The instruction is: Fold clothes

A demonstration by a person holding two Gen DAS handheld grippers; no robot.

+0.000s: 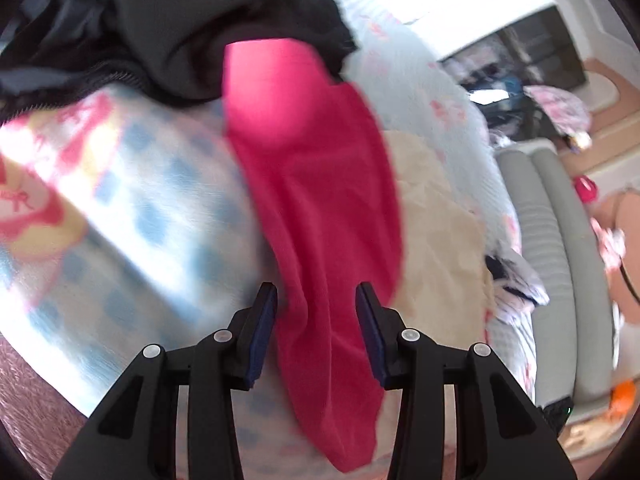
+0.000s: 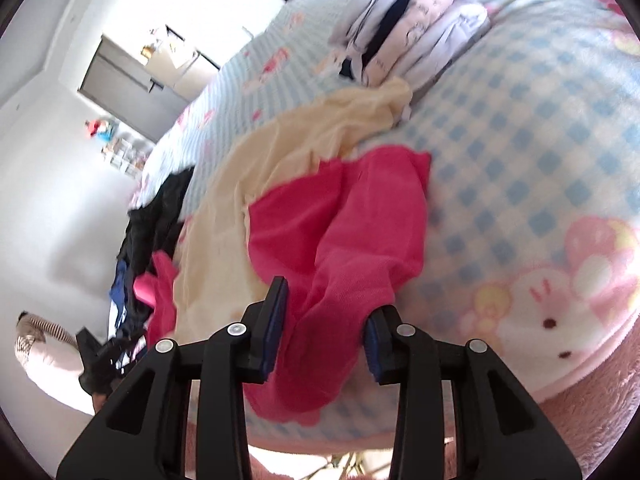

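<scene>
A bright red garment lies in a long strip on the blue-checked blanket. My left gripper hovers over its near part, jaws open, the cloth passing loosely between and under the blue pads. In the right wrist view the same red garment is bunched on the blanket. There my right gripper stands open astride a raised fold, which brushes the right pad without being pinched. A cream garment lies partly under the red one.
A pile of black clothes sits at the far end of the red strip. Folded white and navy clothes rest further up the bed. More dark and red clothes hang at the bed's left edge. A grey padded bed edge runs along the right.
</scene>
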